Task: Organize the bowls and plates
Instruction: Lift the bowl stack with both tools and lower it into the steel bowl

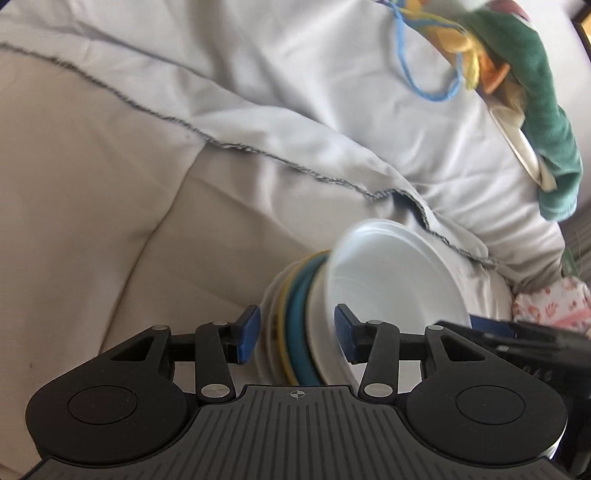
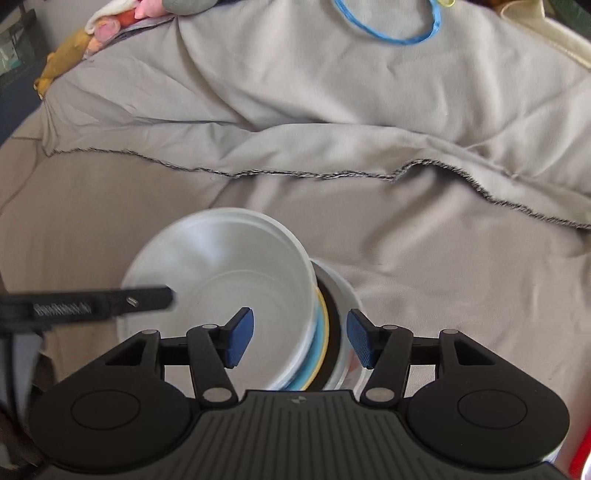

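Observation:
A stack of plates and bowls lies tilted on its side on the bed, with a white bowl on top and teal and yellow rims below. My left gripper straddles the stack edge with blue pads on both sides, jaws wide apart. In the right wrist view the same white bowl and the stack's yellow and blue rims sit between my right gripper's pads, also wide apart. Whether either pad touches is unclear. The other gripper's finger reaches in from the left.
A beige bedsheet and a pale grey blanket with a dark stitched edge cover the bed. Green cloth, blue yarn and soft toys lie at the far side.

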The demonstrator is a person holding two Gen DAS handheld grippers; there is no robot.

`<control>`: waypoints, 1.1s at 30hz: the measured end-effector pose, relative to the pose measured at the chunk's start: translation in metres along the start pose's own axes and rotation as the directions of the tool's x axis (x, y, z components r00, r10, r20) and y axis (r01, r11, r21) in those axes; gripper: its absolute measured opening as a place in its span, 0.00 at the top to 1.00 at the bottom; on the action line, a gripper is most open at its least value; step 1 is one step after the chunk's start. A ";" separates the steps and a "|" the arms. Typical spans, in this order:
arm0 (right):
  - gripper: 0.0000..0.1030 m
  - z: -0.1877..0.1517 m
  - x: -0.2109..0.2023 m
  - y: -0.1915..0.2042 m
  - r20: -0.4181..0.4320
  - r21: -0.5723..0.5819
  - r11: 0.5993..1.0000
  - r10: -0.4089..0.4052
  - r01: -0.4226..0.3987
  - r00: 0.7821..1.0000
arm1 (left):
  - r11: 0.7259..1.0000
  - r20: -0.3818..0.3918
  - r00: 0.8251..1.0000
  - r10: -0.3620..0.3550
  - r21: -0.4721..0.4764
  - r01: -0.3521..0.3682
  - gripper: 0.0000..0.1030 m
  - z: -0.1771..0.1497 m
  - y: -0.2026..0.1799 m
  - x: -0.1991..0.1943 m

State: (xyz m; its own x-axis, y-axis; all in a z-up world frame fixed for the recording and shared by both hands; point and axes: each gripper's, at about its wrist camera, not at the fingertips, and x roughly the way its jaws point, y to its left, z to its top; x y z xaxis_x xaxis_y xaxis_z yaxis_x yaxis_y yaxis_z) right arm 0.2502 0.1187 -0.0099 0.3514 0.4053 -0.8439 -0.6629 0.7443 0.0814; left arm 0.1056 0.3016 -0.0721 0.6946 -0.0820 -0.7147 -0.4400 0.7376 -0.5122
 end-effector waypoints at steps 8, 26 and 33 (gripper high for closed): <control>0.44 -0.019 0.016 -0.032 -0.059 0.130 0.990 0.066 -0.058 0.996 | 0.997 -0.074 0.995 -0.060 -0.047 0.056 0.53 -0.002 0.004 0.014; 0.50 -0.028 0.005 -0.031 0.002 0.152 0.977 0.153 -0.152 0.988 | 0.994 -0.031 0.994 -0.107 -0.006 0.107 0.66 -0.001 -0.019 0.000; 0.51 -0.027 0.004 -0.030 0.023 0.152 0.977 0.150 -0.152 0.988 | 0.994 -0.024 0.994 -0.111 -0.005 0.111 0.66 0.004 -0.025 0.000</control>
State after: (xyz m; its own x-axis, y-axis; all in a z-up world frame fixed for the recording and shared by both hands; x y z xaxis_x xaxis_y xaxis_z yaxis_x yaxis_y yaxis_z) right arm 0.2540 0.0835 -0.0296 0.2630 0.5245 -0.8098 -0.6003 0.7460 0.2883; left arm 0.1194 0.2859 -0.0573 0.7255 -0.1792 -0.6645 -0.3628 0.7208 -0.5906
